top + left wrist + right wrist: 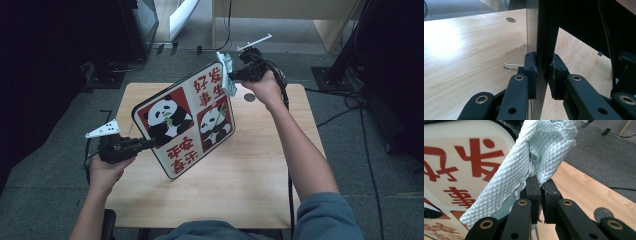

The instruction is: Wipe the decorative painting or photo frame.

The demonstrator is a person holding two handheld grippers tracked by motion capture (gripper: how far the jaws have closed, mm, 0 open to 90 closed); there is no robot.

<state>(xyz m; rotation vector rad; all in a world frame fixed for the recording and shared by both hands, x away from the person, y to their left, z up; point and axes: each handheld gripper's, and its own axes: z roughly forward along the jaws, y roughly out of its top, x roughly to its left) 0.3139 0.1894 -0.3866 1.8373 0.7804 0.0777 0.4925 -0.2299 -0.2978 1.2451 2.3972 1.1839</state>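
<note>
A square board (187, 120) with two pandas and red characters on white is held tilted above the wooden table (250, 165). My left gripper (145, 144) is shut on its lower left edge; in the left gripper view the pads clamp the board's thin edge (541, 45) from both sides. My right gripper (234, 76) is shut on a pale green quilted cloth (226, 70) that lies against the board's upper right corner. In the right gripper view the cloth (531, 162) rises from the closed pads and covers part of the board's face (456, 170).
A round cable hole (249, 97) sits in the table near the far right edge. A metal paper clip (512, 66) lies on the table beyond the left jaws. Dark equipment and cables (350, 100) surround the table on grey carpet.
</note>
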